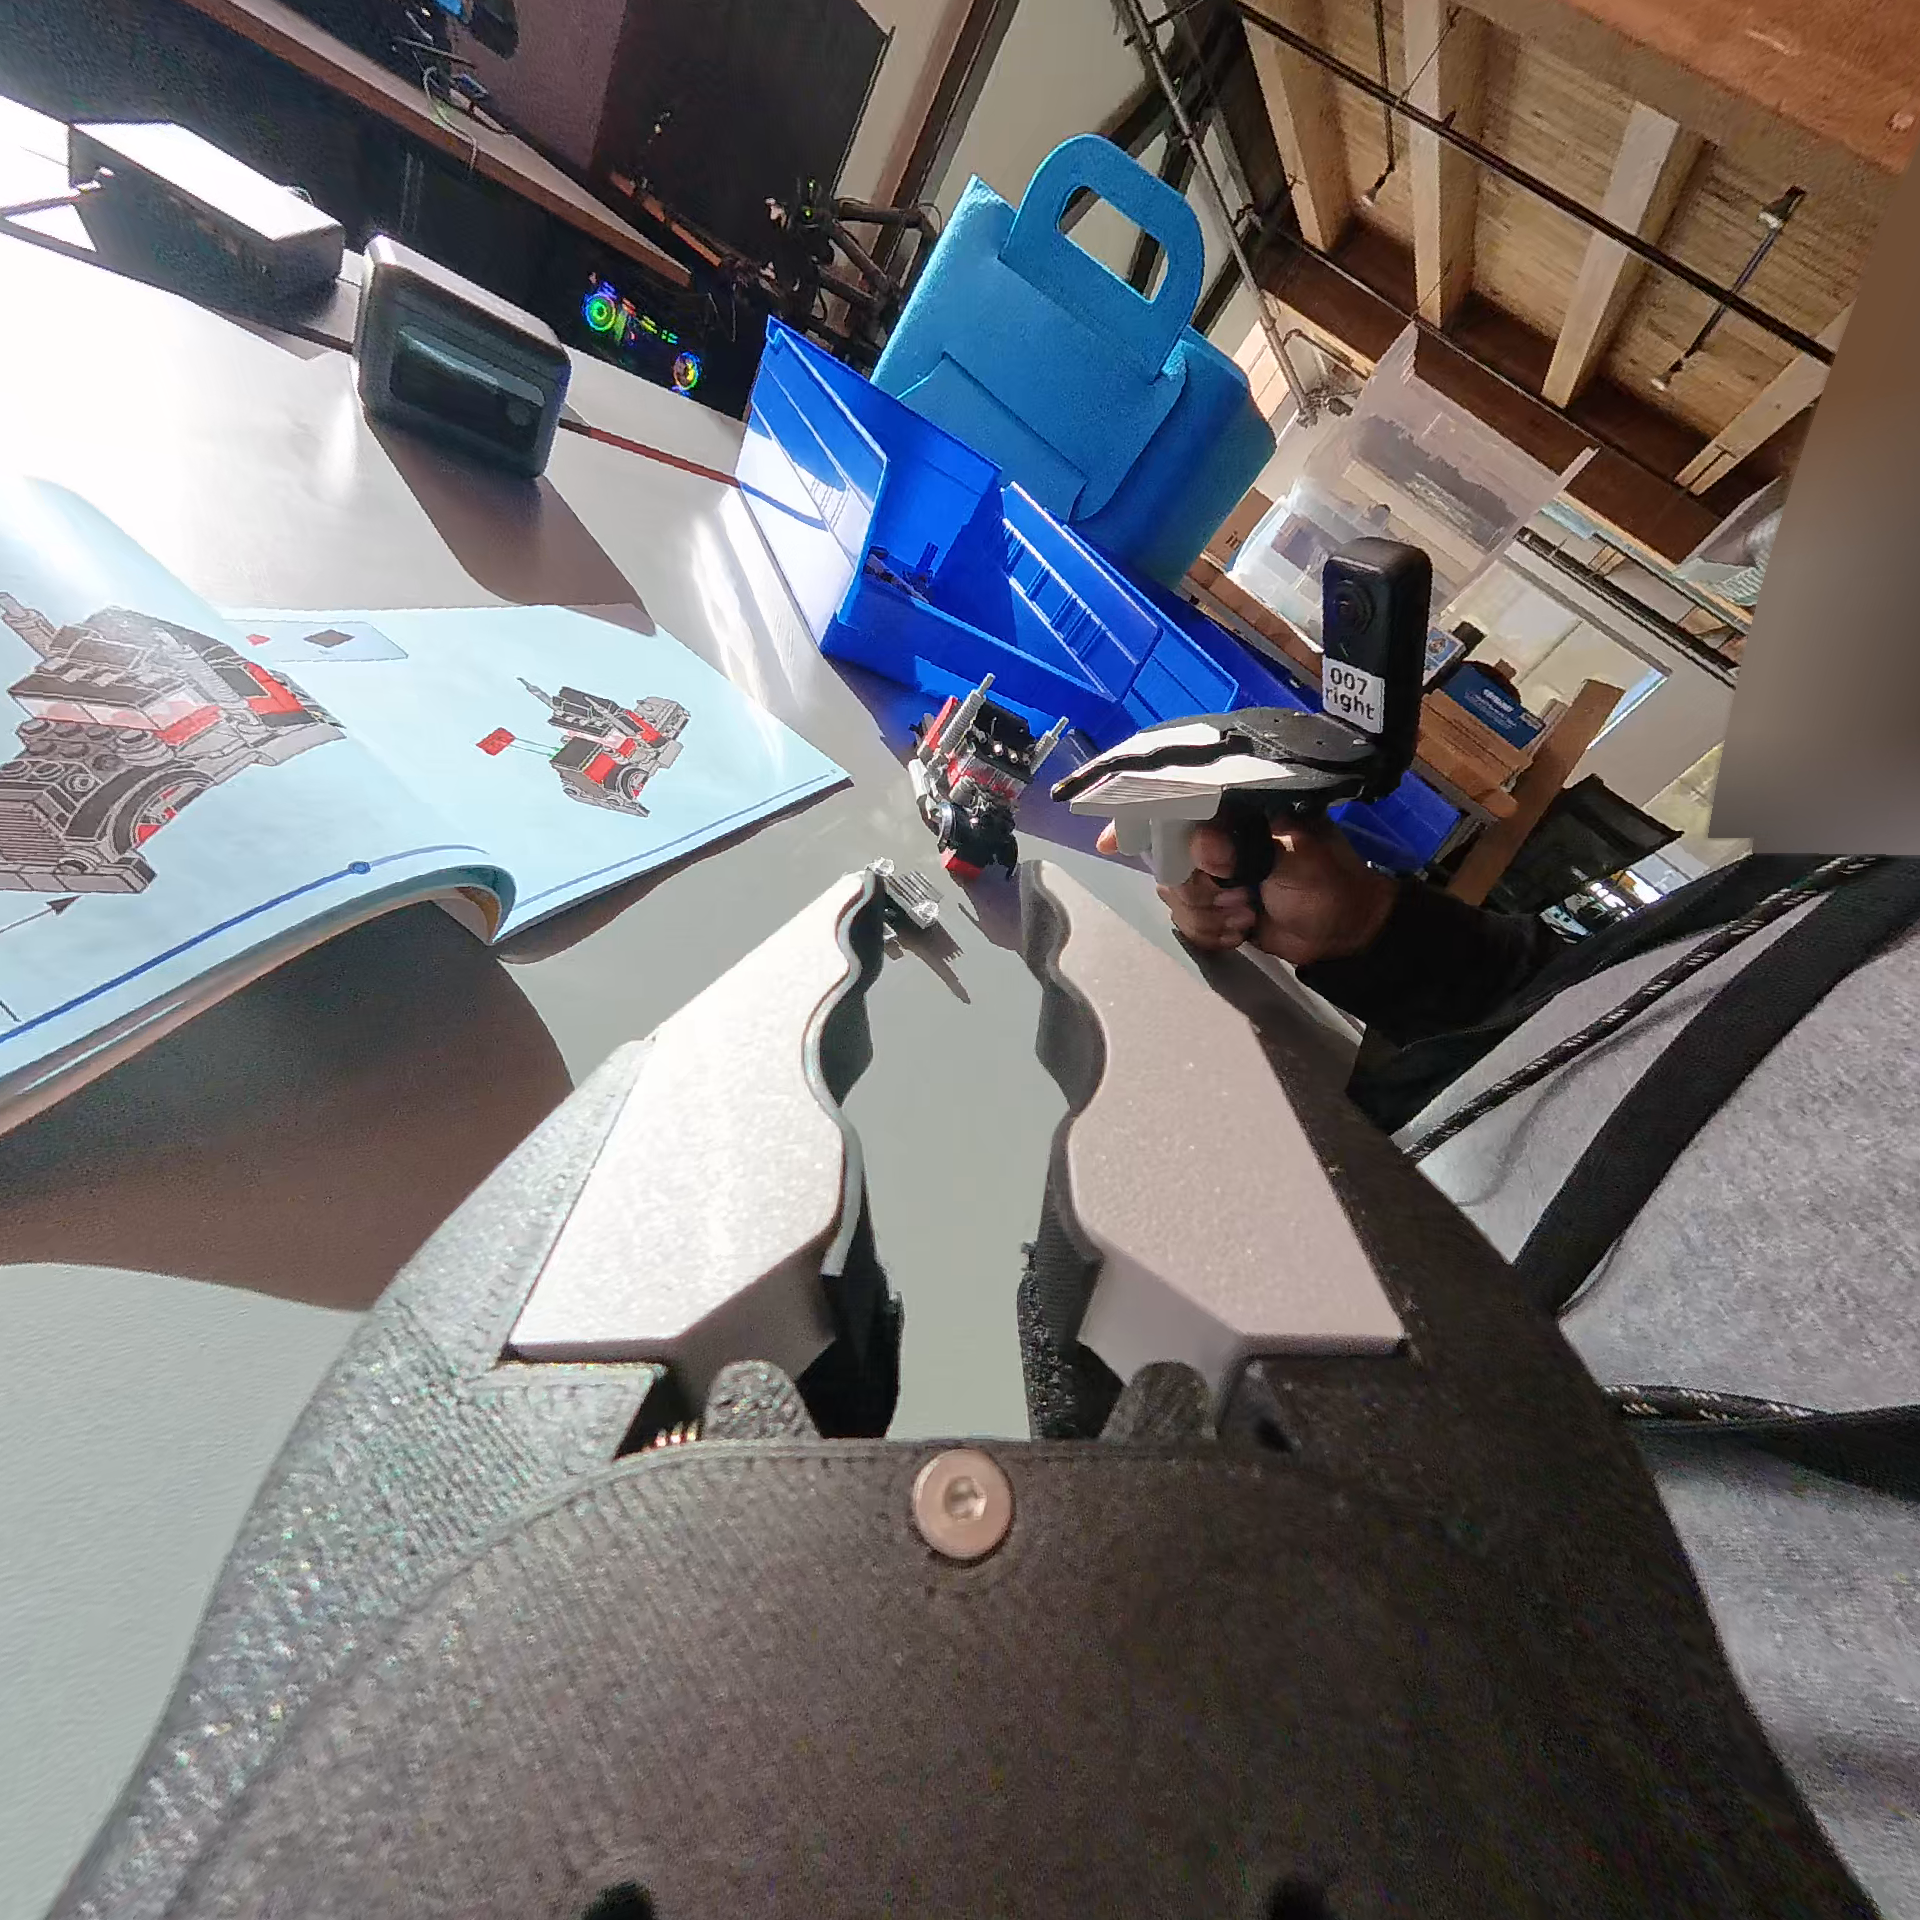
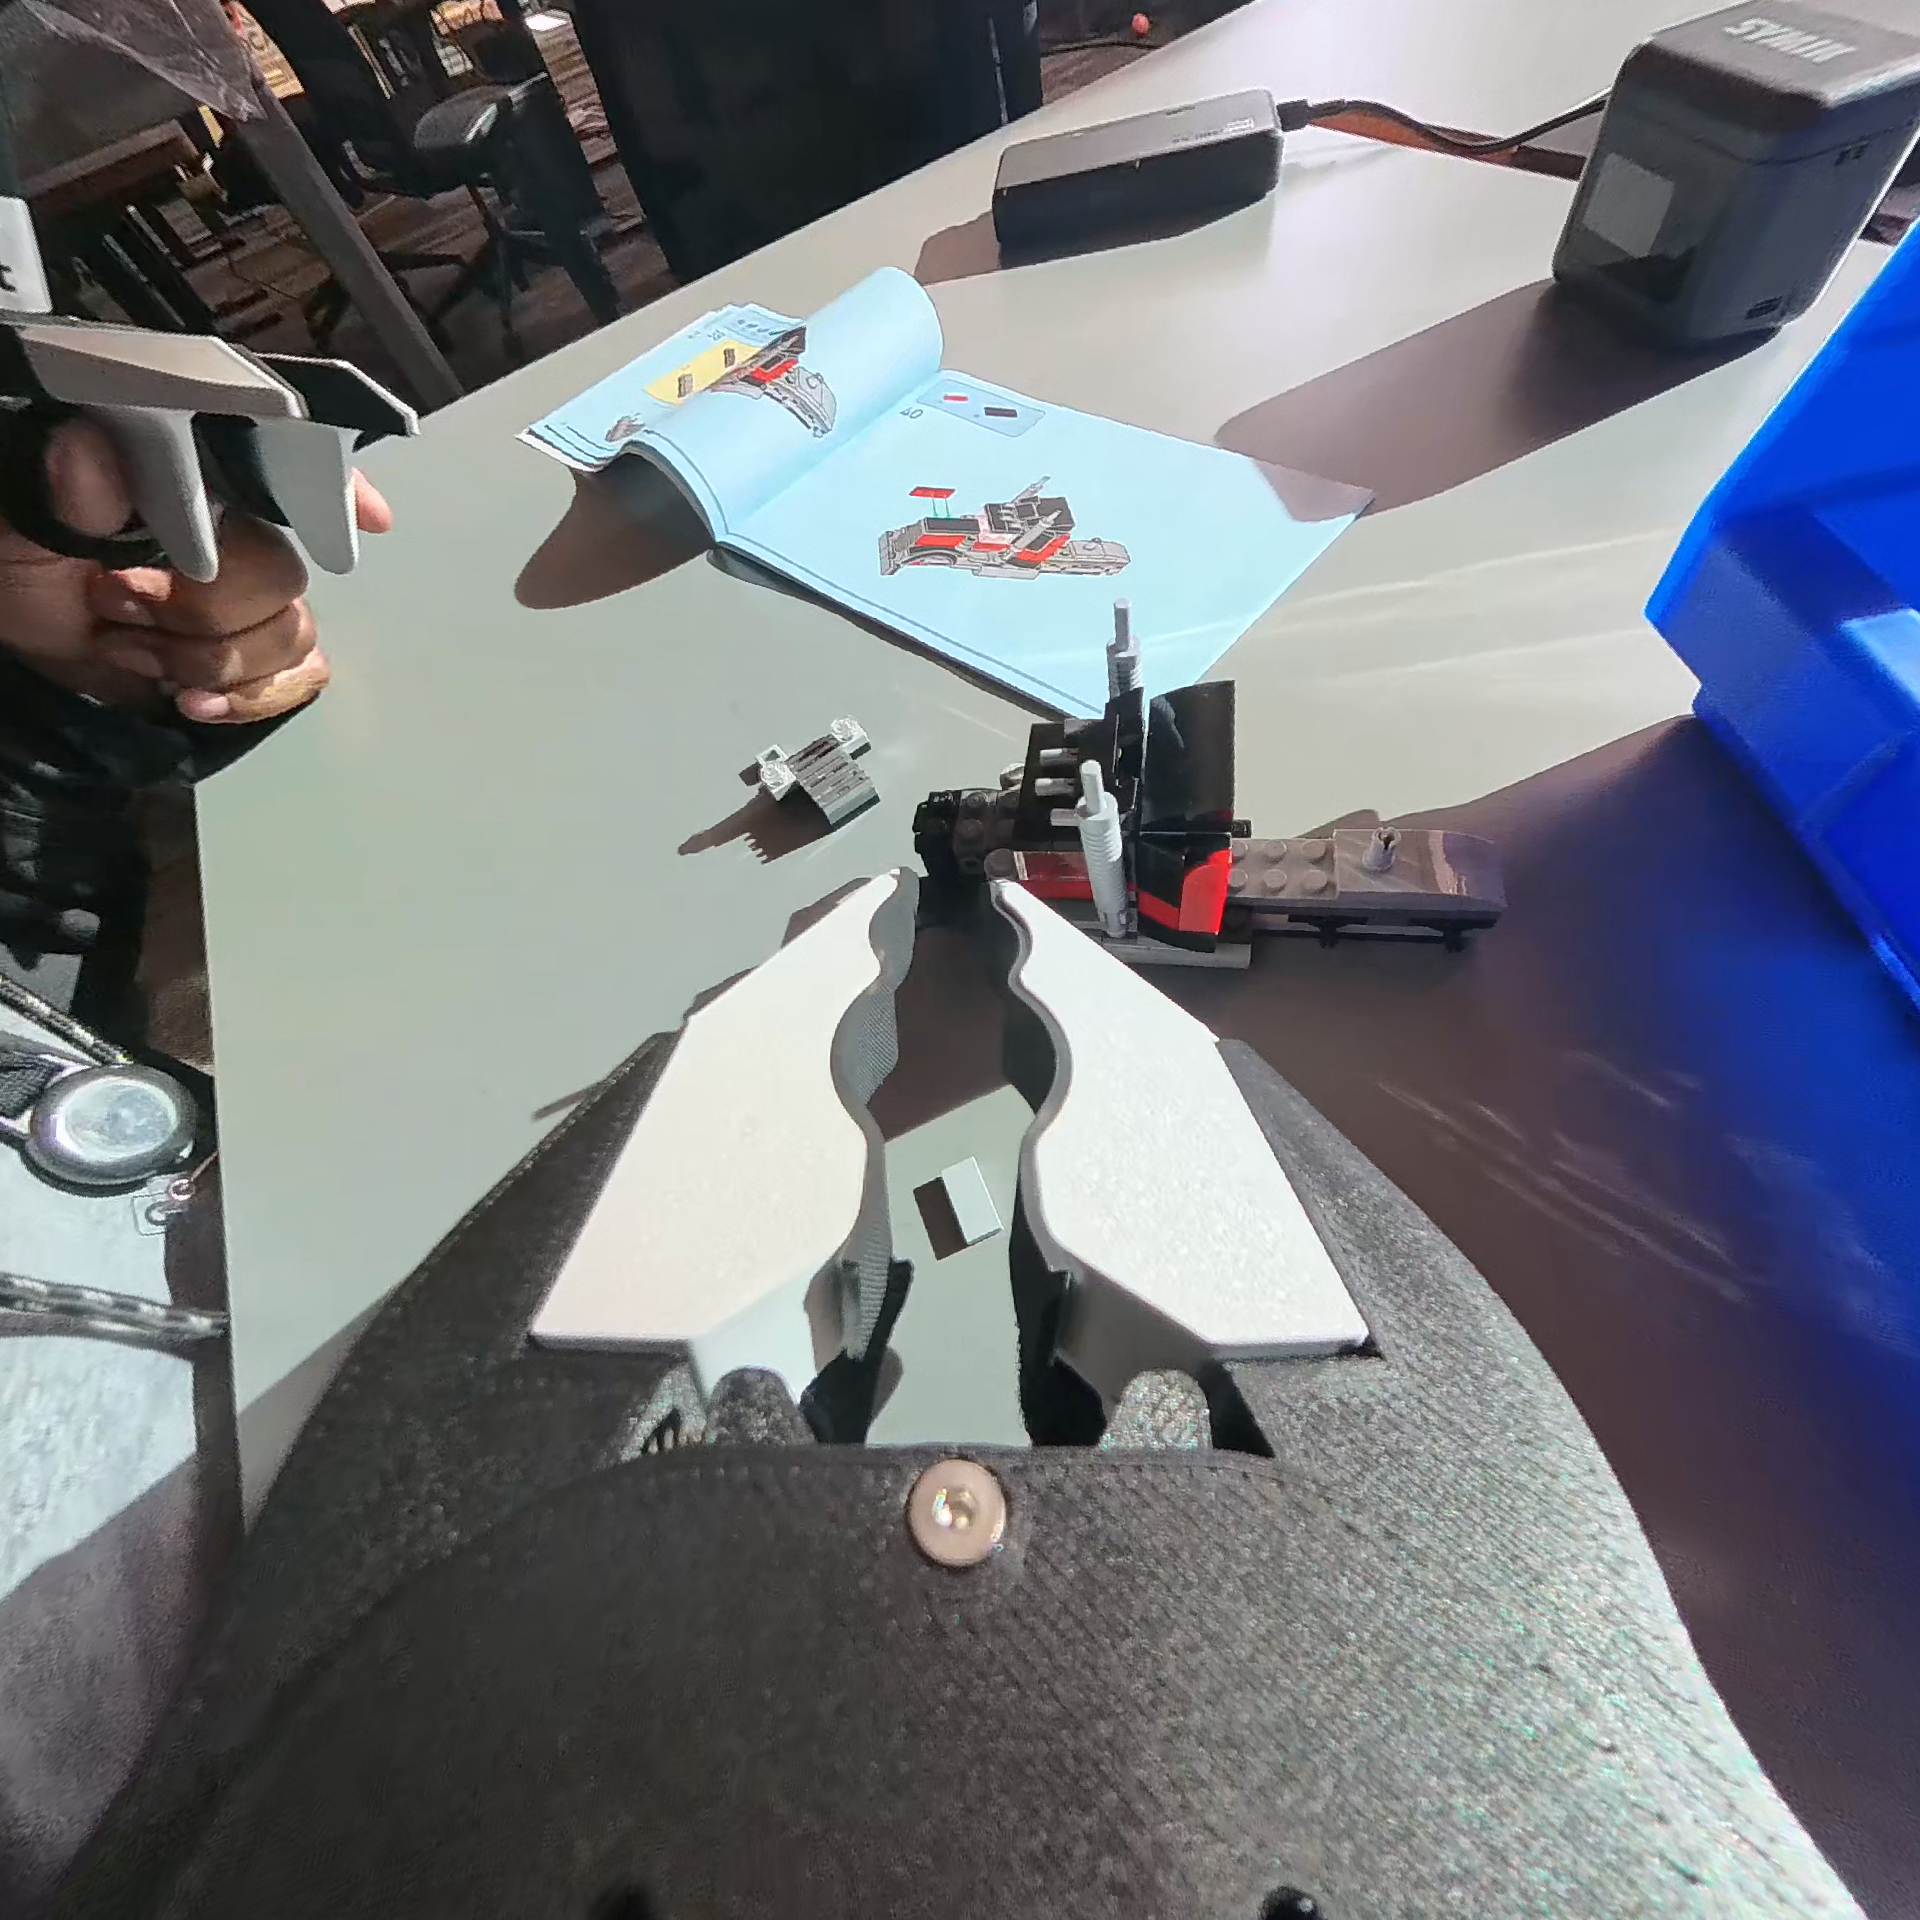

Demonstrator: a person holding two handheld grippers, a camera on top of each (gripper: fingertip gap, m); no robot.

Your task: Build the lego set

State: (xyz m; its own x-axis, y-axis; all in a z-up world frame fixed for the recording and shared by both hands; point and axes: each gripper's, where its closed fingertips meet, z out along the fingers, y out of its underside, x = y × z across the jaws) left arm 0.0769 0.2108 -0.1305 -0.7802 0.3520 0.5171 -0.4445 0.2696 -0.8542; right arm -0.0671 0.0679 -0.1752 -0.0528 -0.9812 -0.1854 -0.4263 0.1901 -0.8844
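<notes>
A partly built black, red and grey lego truck (image 2: 1132, 862) stands on the grey table (image 2: 468, 935); it also shows in the left wrist view (image 1: 971, 779). My right gripper (image 2: 951, 888) is open by a narrow gap and empty, its tips right at the truck's black front end. A small flat grey tile (image 2: 961, 1200) lies on the table under its fingers. A small grey grille piece (image 2: 816, 779) lies left of the truck. My left gripper (image 1: 945, 883) is open and empty above the table, with the grille piece (image 1: 909, 894) just beyond its left fingertip.
An open light-blue instruction booklet (image 2: 935, 488) lies behind the pieces. A blue parts bin (image 2: 1818, 582) stands at the right, with a blue foam bag (image 1: 1091, 343) behind it. Two dark boxes (image 2: 1745, 177) (image 2: 1138, 171) sit at the far edge. A person sits at the near edge. Spacing between my two grippers at the tips: around 20 centimeters. My right gripper is the nearer one to the small flat grey tile (image 2: 961, 1200): about 6 centimeters, against 25 centimeters.
</notes>
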